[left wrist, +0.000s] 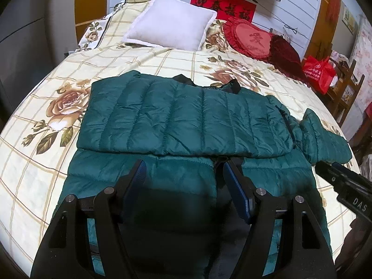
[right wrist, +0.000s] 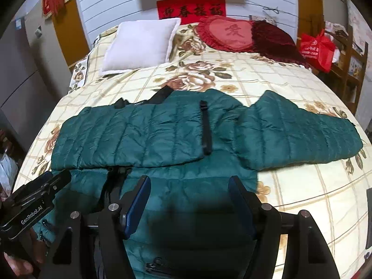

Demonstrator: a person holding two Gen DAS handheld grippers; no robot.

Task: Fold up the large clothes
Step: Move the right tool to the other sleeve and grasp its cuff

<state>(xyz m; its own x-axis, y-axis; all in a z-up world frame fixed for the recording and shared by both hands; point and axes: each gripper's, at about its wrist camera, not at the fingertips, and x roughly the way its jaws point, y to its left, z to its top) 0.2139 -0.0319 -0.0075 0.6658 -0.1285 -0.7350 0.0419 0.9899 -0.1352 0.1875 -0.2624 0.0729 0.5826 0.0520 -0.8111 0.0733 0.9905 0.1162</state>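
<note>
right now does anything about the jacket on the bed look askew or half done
Yes. The green puffer jacket is only partly folded: one sleeve lies spread out sideways across the floral bedspread, and the front is unzipped near the bottom.

Even bright light; dark shadow under each tool; strong fisheye bending, black corners.
</note>
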